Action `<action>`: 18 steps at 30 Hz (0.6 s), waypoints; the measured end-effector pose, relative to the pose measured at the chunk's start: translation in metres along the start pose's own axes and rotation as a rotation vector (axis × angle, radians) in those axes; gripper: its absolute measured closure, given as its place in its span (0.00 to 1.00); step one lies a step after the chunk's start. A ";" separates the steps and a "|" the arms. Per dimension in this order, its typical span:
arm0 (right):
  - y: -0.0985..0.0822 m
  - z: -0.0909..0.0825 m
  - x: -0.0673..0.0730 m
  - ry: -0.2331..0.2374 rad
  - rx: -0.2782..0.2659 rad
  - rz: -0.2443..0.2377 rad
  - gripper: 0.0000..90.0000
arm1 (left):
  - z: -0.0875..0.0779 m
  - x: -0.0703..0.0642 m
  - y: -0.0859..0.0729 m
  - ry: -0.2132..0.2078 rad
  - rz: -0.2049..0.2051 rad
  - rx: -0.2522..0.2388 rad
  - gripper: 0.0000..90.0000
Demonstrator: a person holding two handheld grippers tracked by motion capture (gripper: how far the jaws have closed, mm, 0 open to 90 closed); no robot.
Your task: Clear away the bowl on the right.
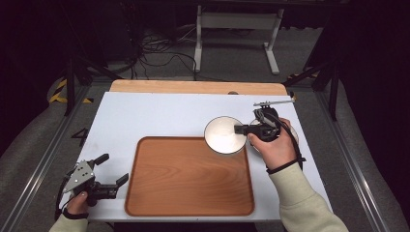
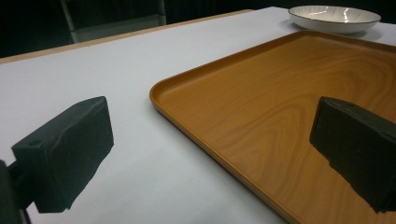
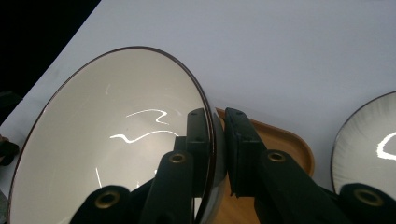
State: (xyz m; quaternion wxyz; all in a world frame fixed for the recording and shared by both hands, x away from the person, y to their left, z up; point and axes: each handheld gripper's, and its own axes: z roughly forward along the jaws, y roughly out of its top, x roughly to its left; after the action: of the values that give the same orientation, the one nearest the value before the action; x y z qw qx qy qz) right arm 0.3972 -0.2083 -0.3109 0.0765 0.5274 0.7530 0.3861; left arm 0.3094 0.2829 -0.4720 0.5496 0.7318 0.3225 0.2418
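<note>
The right tool [image 1: 240, 129] is clamped on the rim of a white bowl [image 1: 223, 135], one jaw inside the bowl and the other against its outer wall. In the high view the bowl sits at the far right corner of the wooden tray [image 1: 188, 203], overlapping the tray's edge; whether it is lifted or resting there cannot be told. In the right gripper view the bowl [image 3: 112, 140] has a thin dark rim and a glossy white inside, and the tray's rounded corner [image 3: 285, 140] shows just behind the jaws. A second dish [image 3: 369, 149] with fine ribbed lines lies to the right in that view, on the white bench [image 1: 159, 118]. In the high view it is mostly hidden under the right hand [image 1: 273, 145].

The left tool [image 1: 112, 169] stands wide, holding nothing, low over the bench just beside the tray's near left side. In the left gripper view, one jaw is over the white bench [image 2: 116, 84] and the other over the tray [image 2: 280, 107], with a ribbed dish [image 2: 334, 17] beyond the tray's far edge.
</note>
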 end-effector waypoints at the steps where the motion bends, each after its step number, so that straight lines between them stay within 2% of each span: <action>1: 0.000 0.001 0.003 0.006 -0.001 -0.005 0.90 | 0.000 0.000 0.000 0.000 0.000 0.000 0.00; 3: 0.000 0.002 0.005 0.012 0.002 -0.011 0.90 | 0.000 0.000 0.000 0.000 0.000 0.000 0.00; 12: -0.001 0.012 0.033 0.085 0.011 -0.049 0.90 | 0.000 0.000 0.000 -0.002 0.002 0.003 0.00; 18: -0.003 0.018 0.042 0.111 0.017 -0.062 0.90 | 0.000 0.000 0.000 -0.002 0.002 0.003 0.00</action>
State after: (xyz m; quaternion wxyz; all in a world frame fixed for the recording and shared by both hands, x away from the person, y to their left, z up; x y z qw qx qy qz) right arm 0.3864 -0.1635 -0.3129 0.0419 0.4820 0.7755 0.4057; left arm 0.3093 0.2830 -0.4718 0.5484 0.7334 0.3214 0.2411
